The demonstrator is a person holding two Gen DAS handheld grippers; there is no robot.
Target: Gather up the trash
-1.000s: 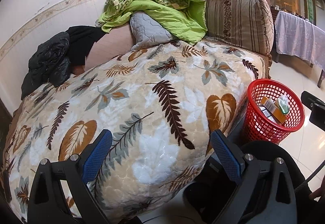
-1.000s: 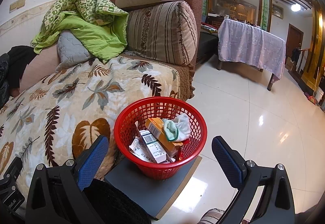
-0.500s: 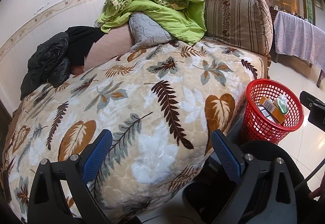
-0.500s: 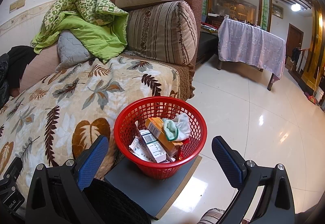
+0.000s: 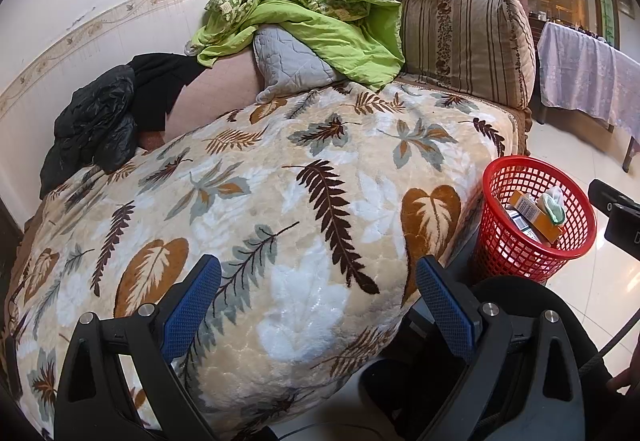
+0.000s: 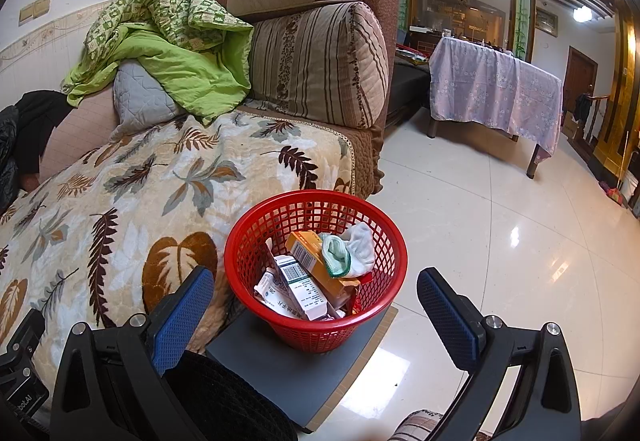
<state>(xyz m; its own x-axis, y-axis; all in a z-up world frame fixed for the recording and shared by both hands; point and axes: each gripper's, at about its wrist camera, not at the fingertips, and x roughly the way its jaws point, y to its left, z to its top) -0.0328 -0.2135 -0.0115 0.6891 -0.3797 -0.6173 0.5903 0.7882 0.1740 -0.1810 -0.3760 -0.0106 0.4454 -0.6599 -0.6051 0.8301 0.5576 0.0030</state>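
A red mesh basket stands on a grey board on the floor beside the sofa. It holds an orange carton, white medicine boxes and a white-and-green sock. My right gripper is open and empty, low in front of the basket. My left gripper is open and empty over the leaf-patterned blanket. The basket also shows in the left wrist view, at the right.
The sofa carries a green quilt, a grey pillow, a striped cushion and black clothes. A table with a lilac cloth stands on the glossy tile floor. A black seat lies under the grippers.
The left wrist view has shifted very slightly. The right gripper and the basket have not moved.
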